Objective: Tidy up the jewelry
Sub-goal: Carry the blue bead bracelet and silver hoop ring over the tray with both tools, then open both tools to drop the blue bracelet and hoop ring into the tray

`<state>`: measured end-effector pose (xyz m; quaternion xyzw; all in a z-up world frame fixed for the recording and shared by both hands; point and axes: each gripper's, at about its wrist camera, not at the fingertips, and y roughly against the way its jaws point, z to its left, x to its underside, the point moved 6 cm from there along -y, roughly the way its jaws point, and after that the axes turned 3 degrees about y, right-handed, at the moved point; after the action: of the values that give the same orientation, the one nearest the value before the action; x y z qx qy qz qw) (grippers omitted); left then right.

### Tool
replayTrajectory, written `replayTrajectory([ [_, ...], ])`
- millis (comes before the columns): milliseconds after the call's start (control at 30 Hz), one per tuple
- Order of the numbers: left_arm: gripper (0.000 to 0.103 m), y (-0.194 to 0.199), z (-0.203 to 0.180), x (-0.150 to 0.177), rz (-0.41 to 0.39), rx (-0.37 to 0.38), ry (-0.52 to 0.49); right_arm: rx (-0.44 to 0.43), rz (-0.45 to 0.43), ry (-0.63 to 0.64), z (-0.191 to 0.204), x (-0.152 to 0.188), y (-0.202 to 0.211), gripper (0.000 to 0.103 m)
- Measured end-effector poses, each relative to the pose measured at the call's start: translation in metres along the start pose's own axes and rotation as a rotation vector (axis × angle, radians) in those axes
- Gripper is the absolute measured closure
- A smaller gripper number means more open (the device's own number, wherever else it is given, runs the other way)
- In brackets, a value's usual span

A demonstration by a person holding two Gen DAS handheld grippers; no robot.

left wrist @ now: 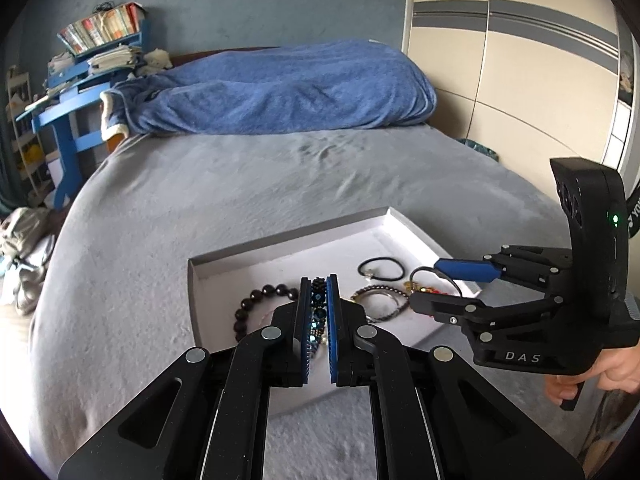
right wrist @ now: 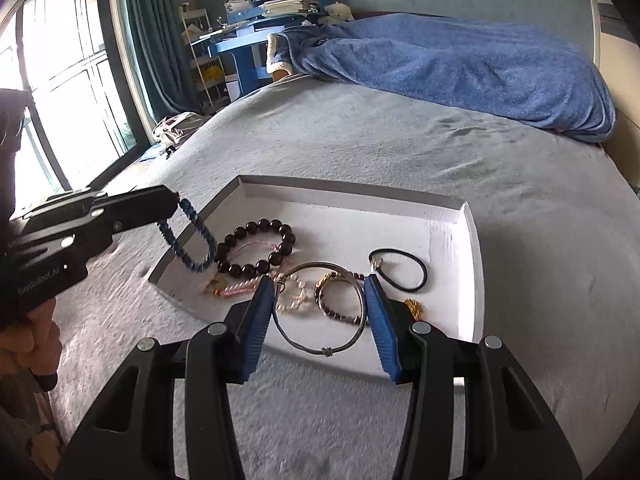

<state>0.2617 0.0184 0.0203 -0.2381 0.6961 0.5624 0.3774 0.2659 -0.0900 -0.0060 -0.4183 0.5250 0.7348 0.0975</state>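
Blue-padded left claw: nearest item in its own view, pads drawn narrow on a blue bead bracelet. In the right wrist view the bracelet hangs as a loop from the claw tips, over the near-left corner of the tray, apparently clear of the tray floor. Held by one side so the rest drapes free; probably lifted out to be sorted apart from the tangle.

Right claw: pads wide apart, holding nothing, poised low over the tray's near edge. A silver bangle lies between the pads in that view; whether the pads touch it I cannot tell. The spread suits taking the bangle across its width, which I judge the next pick.

Tray contents, near to far:
- silver bangle, at the near edge, overlapping a small garnet-bead bracelet and a pale bead strand;
- pink cord, left of the bangle;
- gold charm, partly hidden by the right pad;
- dark bead bracelet, behind the pink cord, just beside the hanging blue loop;
- black hair tie, right side, lying apart from the rest.

Pieces cluster and overlap at the near half; the far half is bare white.

Bed: grey cover, carries the tray. Blue blanket heaped at the far end.
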Motion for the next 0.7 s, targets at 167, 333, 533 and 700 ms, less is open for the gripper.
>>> replayTrajectory([
  [167, 0.095, -0.017, 0.003, -0.002, 0.015, -0.012, -0.006, -0.012, 0.015, -0.027, -0.006, -0.007, -0.019, 0.057],
  [333, 0.095, -0.038, 0.007, 0.001, 0.042, -0.033, -0.012, -0.009, 0.041, -0.034, -0.011, -0.008, -0.038, 0.056],
  [533, 0.095, -0.059, 0.012, 0.011, 0.084, -0.054, -0.014, 0.002, 0.077, -0.026, -0.014, -0.003, -0.055, 0.056],
  [700, 0.095, -0.072, 0.016, 0.022, 0.123, -0.074, -0.019, 0.015, 0.107, -0.013, -0.014, 0.003, -0.064, 0.056],
])
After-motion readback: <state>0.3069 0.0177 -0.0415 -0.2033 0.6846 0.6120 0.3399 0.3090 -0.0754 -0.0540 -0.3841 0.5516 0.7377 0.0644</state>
